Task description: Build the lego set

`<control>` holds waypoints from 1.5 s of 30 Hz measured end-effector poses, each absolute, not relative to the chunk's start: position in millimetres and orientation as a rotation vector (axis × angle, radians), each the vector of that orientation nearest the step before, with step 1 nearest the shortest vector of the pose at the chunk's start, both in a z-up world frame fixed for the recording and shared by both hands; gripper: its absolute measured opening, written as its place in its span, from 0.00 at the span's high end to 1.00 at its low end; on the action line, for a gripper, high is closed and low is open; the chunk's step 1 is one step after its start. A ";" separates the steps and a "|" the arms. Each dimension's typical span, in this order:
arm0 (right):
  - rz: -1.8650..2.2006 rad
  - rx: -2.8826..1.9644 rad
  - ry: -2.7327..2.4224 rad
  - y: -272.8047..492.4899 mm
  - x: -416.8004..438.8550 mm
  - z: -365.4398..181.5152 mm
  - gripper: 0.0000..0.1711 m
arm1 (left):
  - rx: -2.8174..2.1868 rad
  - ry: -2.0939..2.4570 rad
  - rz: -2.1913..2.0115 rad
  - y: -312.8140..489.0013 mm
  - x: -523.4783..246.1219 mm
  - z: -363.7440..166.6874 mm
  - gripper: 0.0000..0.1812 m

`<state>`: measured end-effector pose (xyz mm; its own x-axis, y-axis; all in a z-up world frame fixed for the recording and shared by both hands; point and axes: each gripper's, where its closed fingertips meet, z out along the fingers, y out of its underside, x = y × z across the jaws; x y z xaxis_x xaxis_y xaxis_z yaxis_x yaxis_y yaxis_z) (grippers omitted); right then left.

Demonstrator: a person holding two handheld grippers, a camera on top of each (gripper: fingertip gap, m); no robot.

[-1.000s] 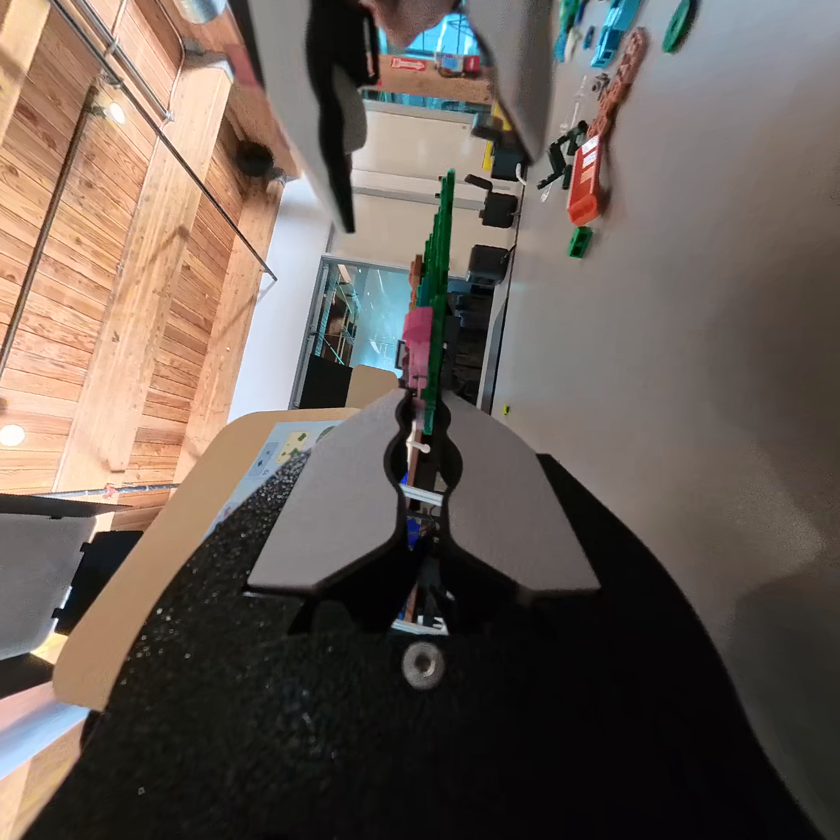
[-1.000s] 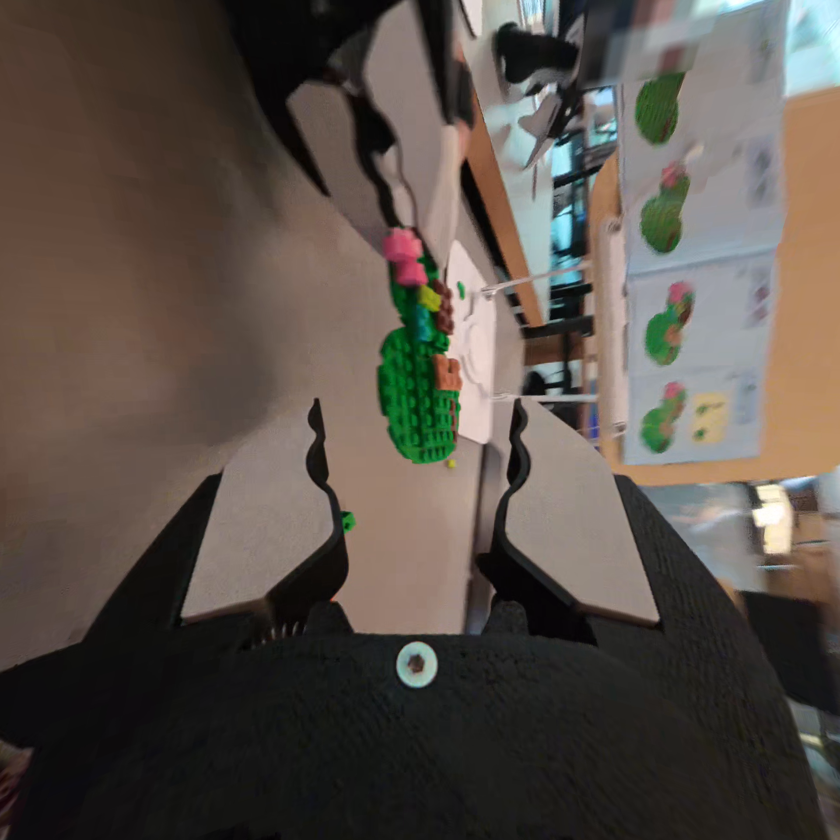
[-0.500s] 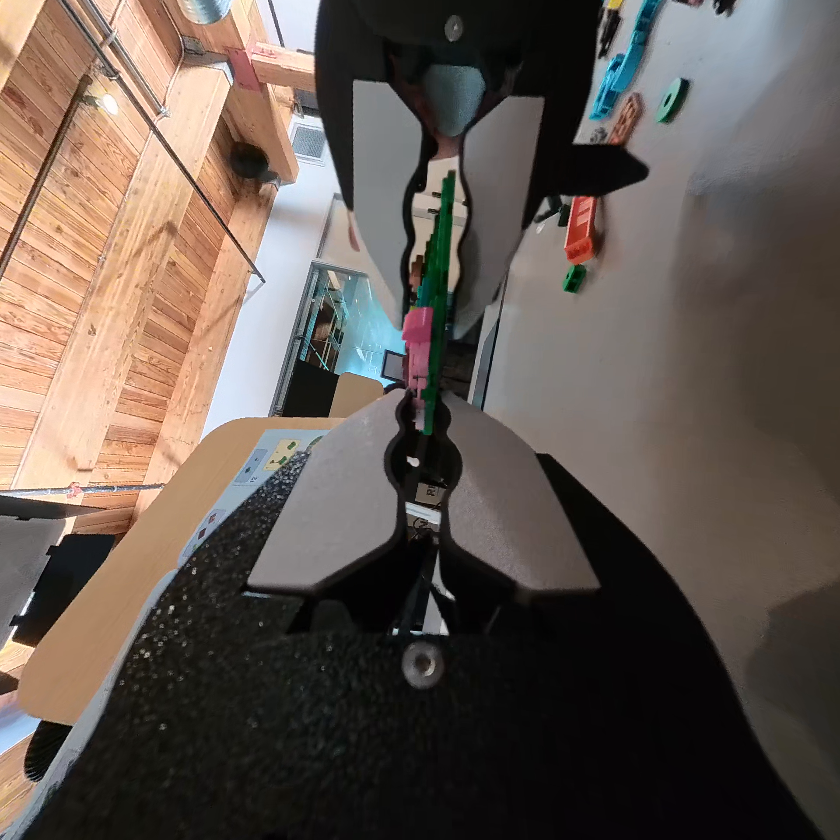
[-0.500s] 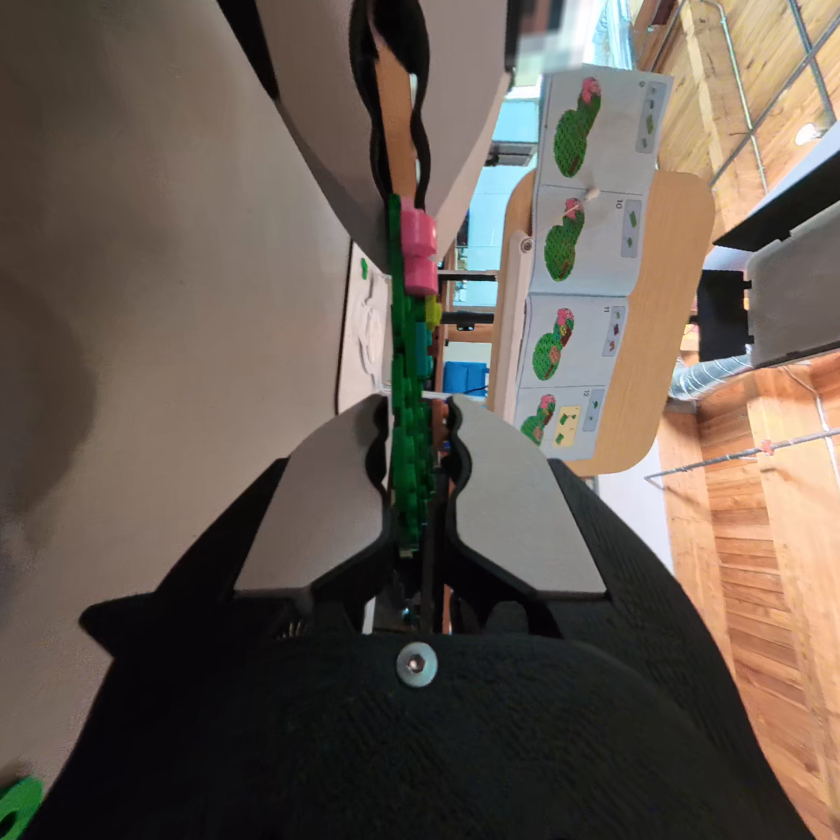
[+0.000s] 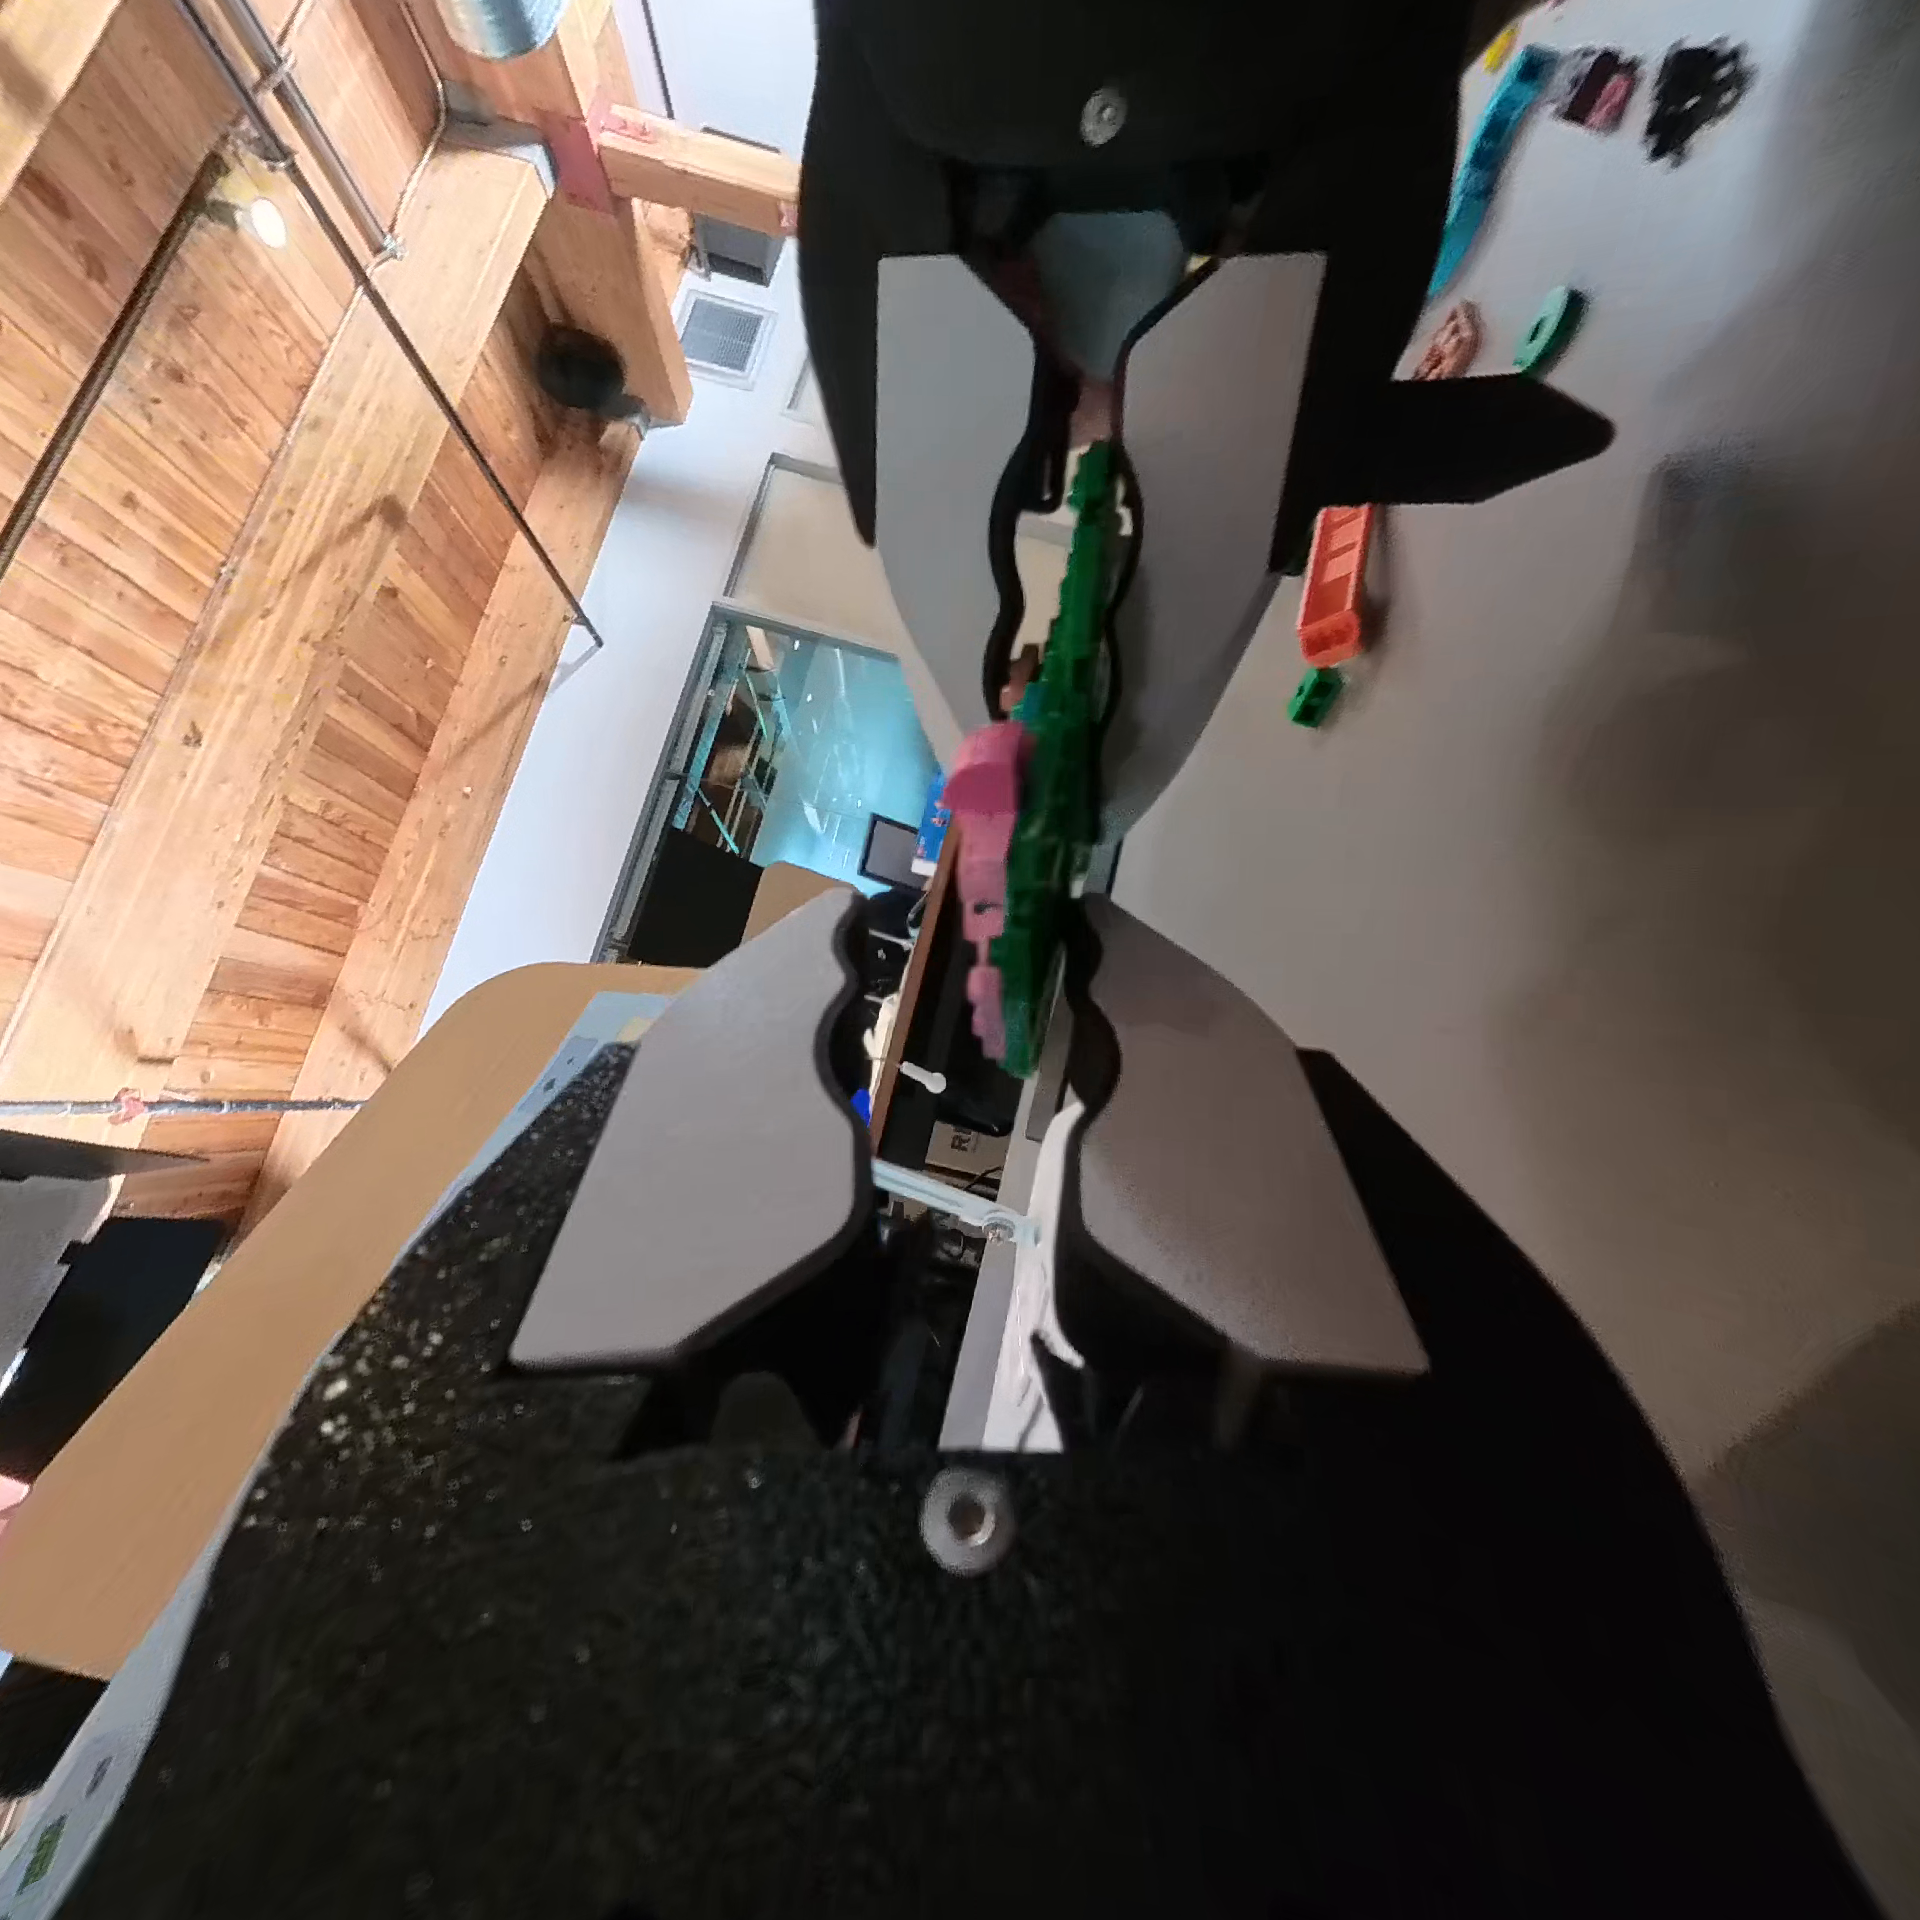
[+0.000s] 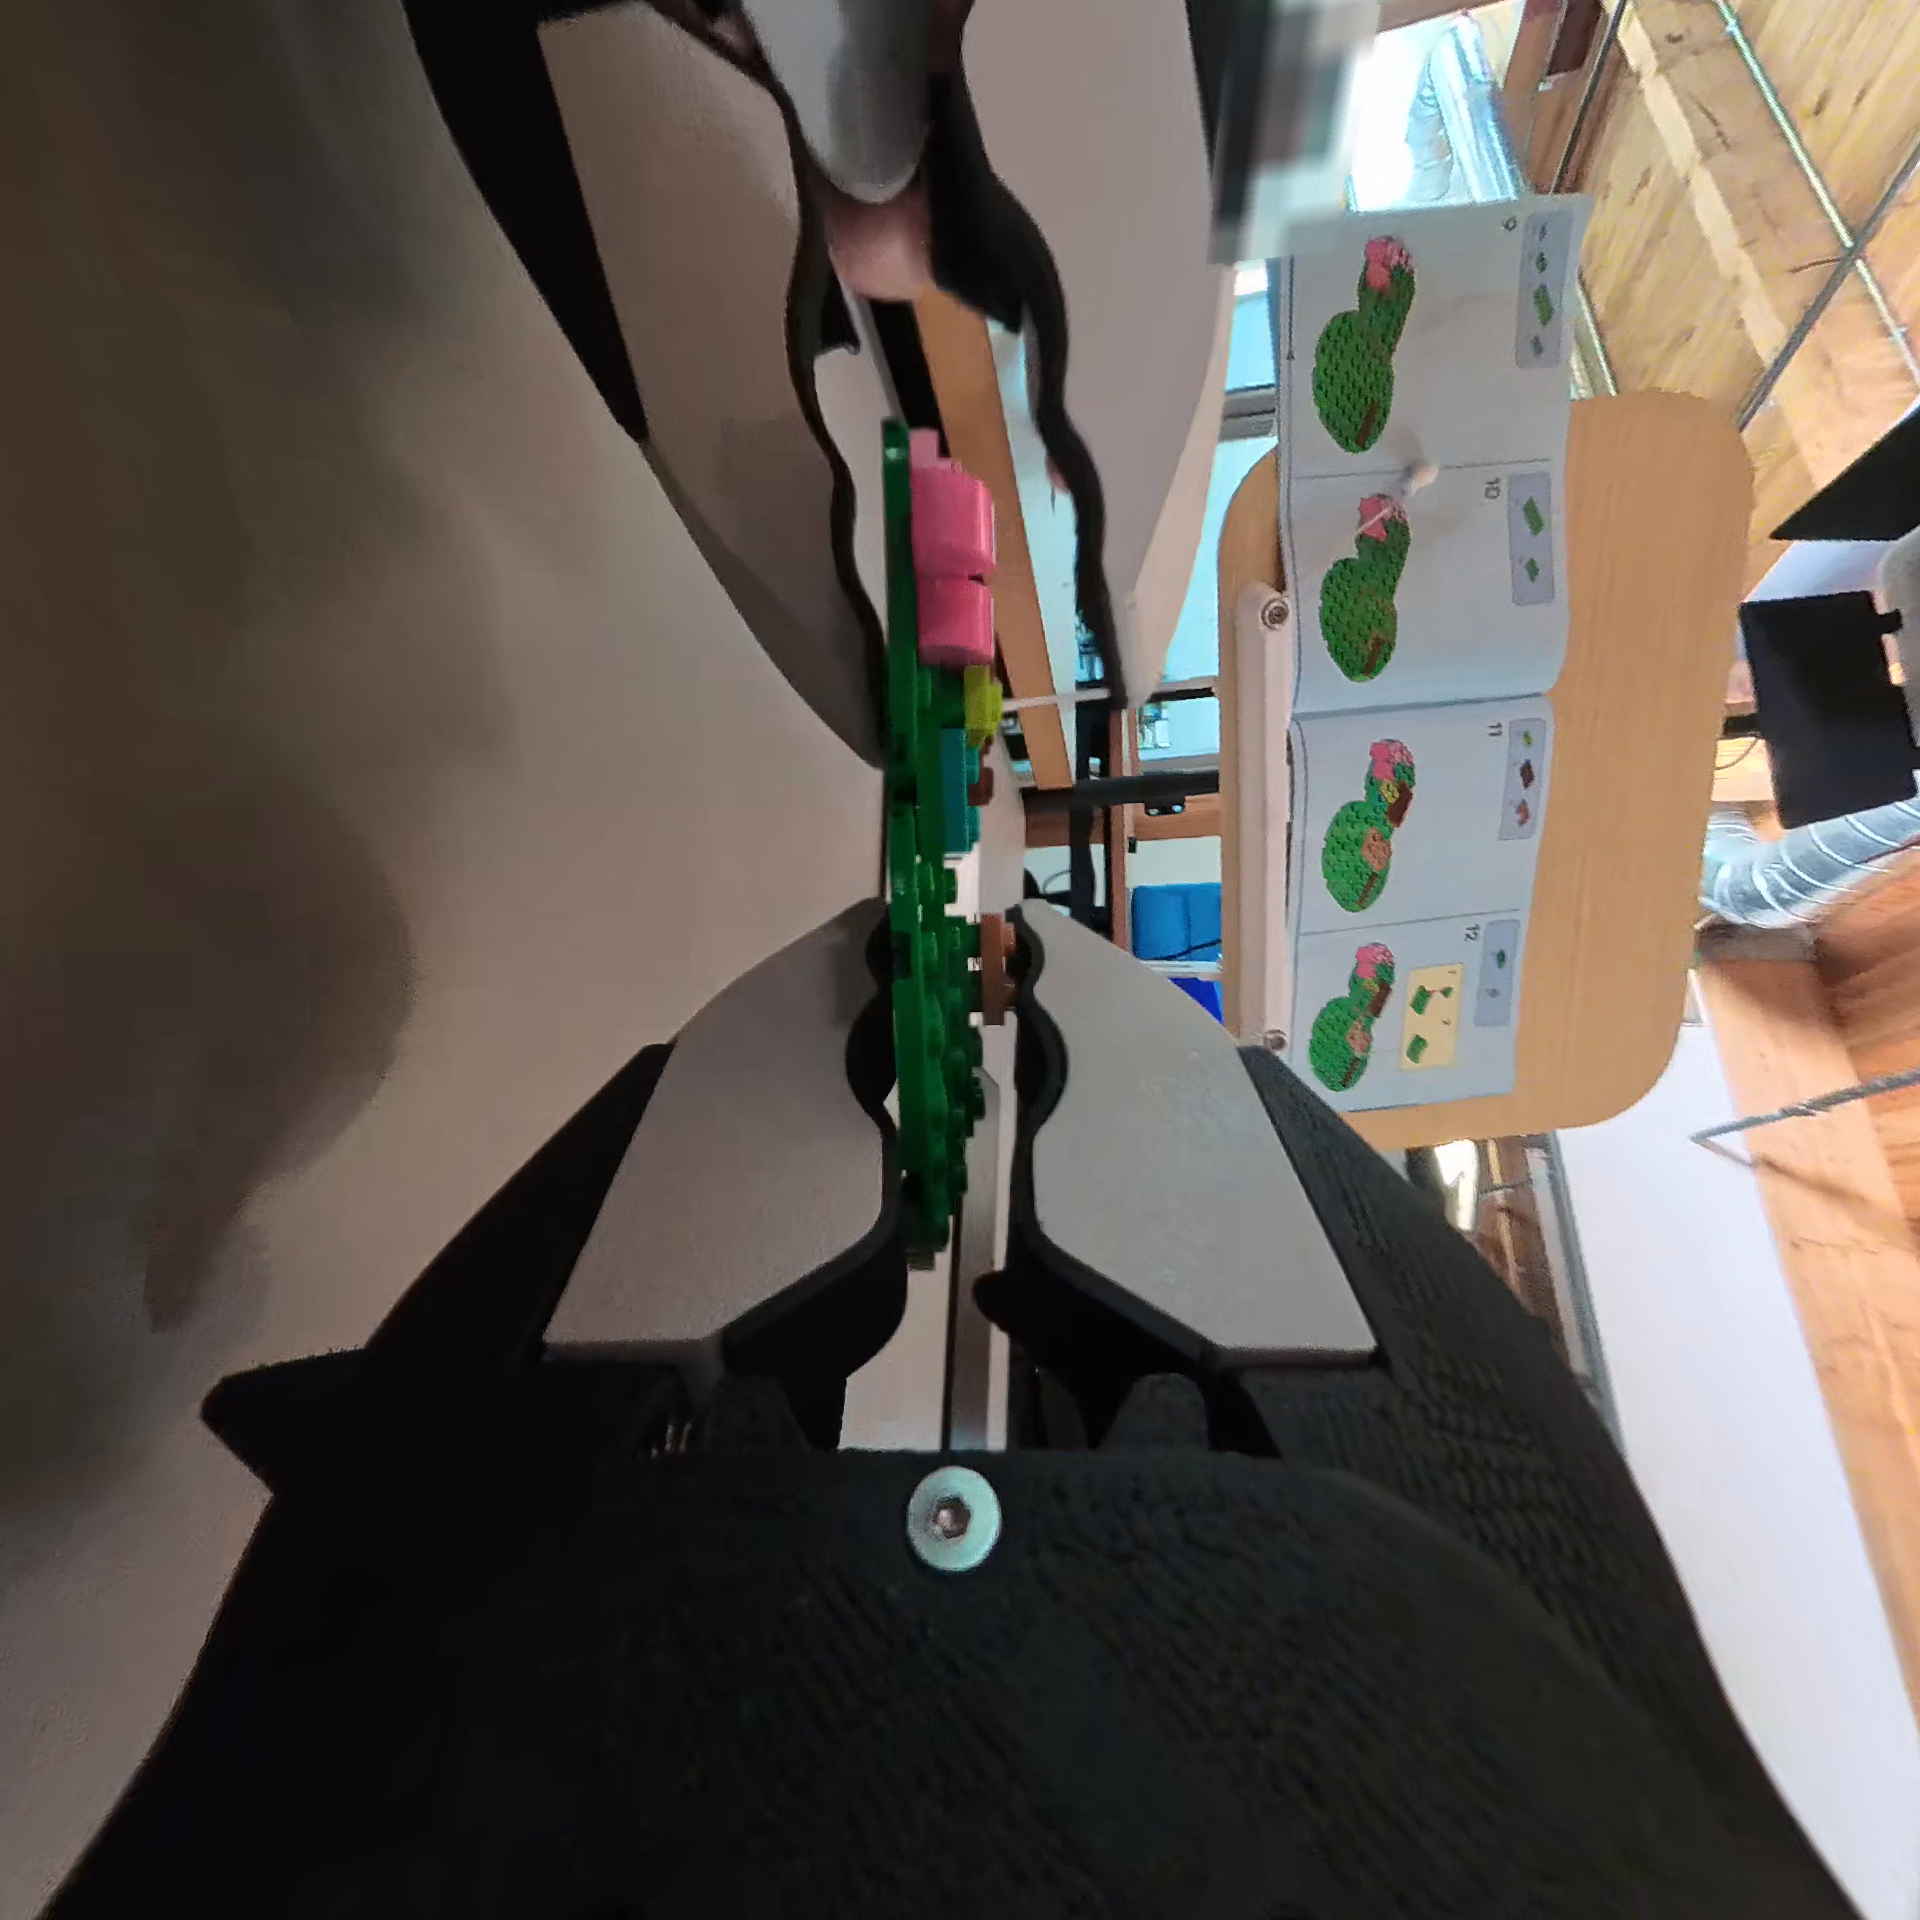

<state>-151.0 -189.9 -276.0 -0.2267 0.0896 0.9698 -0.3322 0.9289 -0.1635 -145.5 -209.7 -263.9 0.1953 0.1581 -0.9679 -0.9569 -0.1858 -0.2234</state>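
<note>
The lego build is a flat green cactus-shaped plate with pink bricks at one end, held edge-on above the grey table. My right gripper is shut on the green end of the build, by a brown piece. It also shows in the left wrist view, opposite my left gripper. My left gripper is open; the pink end lies between its fingers, close to the right one. In the right wrist view the left gripper stands open around the pink bricks.
An open instruction booklet stands on a wooden board beyond the table. Loose pieces lie on the table: an orange-red brick, a small green brick, a green ring and teal pieces.
My right gripper came in and shut on the build's green end. My left gripper, shut on the pink end before, has now opened.
</note>
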 end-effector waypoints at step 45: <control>0.369 0.256 -1.994 -199.6 -133.9 -298.9 0.91 | -1.499 0.972 1.024 -205.1 -123.4 -293.0 0.90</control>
